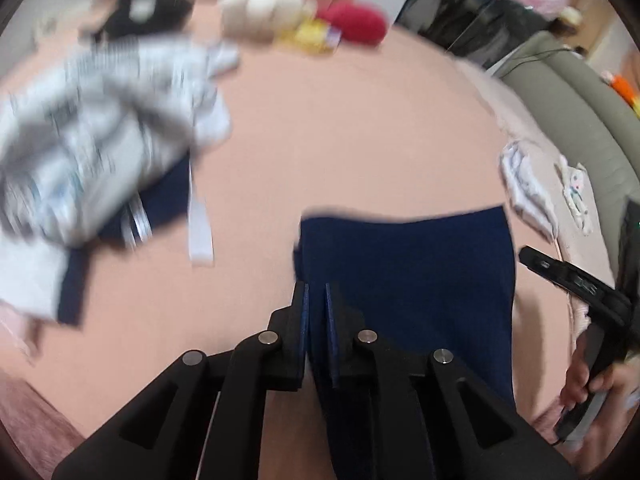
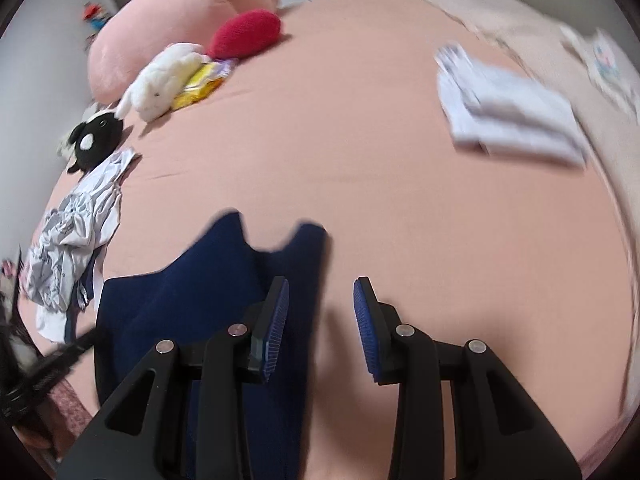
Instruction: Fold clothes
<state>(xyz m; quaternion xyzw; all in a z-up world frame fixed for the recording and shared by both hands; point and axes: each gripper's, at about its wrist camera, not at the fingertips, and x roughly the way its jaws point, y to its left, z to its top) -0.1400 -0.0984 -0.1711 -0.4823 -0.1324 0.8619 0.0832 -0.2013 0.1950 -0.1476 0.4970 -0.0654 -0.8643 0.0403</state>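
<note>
Navy garment on the bed, pinched by the left tool; right tool empty.

Left: a crumpled heap of white-and-grey patterned clothes (image 2: 72,248) lies on the salmon-pink bed sheet (image 2: 340,152), well apart from the work, with a black-and-white plush toy (image 2: 94,136) and a white plush toy (image 2: 160,84) beyond it. Centre: the soft dark navy knit garment (image 1: 408,276) lies flat near the bed's front edge. I judge it light, limp and not slippery, so it will sag; take it at edges or corners. The left tool (image 1: 316,292) stands narrow, pads pinching the garment's left edge. The right tool (image 2: 320,292) stands partly open with nothing between its pads, just beside the garment's right edge. Right: a folded white garment stack (image 2: 508,116) lies clear of the path. Nothing obstructs.
</note>
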